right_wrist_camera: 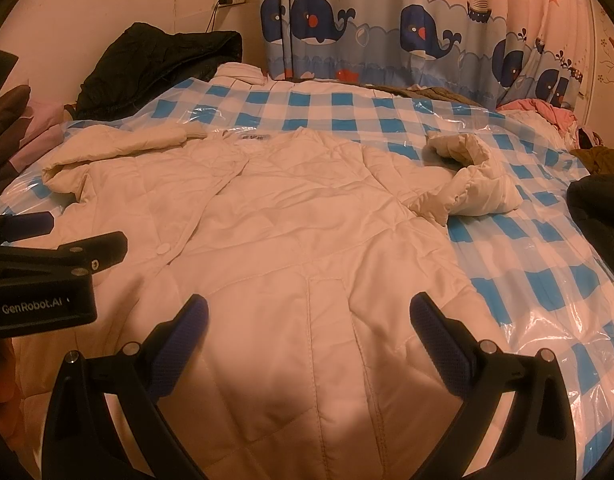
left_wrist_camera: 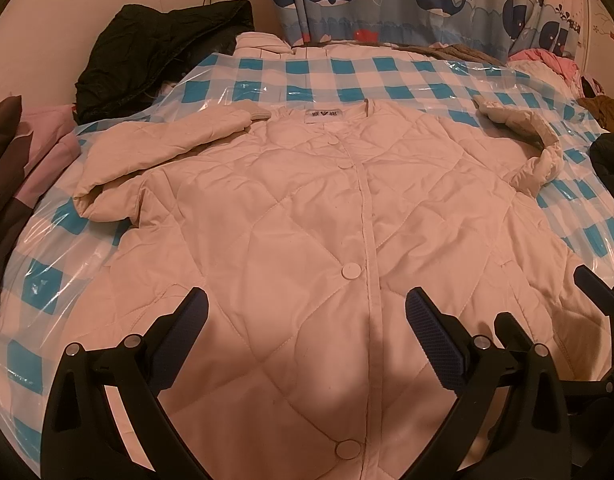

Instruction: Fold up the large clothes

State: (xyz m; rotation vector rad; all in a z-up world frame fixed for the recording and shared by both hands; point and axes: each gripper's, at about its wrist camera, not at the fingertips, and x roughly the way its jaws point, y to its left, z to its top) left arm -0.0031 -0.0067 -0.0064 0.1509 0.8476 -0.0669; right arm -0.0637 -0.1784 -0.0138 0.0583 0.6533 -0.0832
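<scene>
Both tongs are held wide apart, and nothing is gripped by either one. The left gripper (left_wrist_camera: 307, 312) is held above the bottom of the coat, over the button line. The right gripper (right_wrist_camera: 309, 320) is held just beside it, above the coat's right half. In the right wrist view the left gripper (right_wrist_camera: 47, 236) is seen at the left edge.

A blue and white checked sheet (left_wrist_camera: 327, 76) is spread over the bed, and it is covered by shiny clear plastic. A big cream quilted coat (left_wrist_camera: 291, 208) is laid flat on the middle of it, front side up and buttoned shut. The left sleeve (left_wrist_camera: 159, 144) is bent in toward the neck. The right sleeve (right_wrist_camera: 471, 184) is bunched up in a lump beside the coat.

A whale curtain (right_wrist_camera: 387, 28) is hung behind the bed. A black jacket (left_wrist_camera: 163, 48) is piled at the far left corner. Pink clothes (right_wrist_camera: 547, 110) are heaped at the far right. A round button (left_wrist_camera: 350, 270) is seen on the coat front, and a small label (left_wrist_camera: 322, 115) is sewn inside the neck.
</scene>
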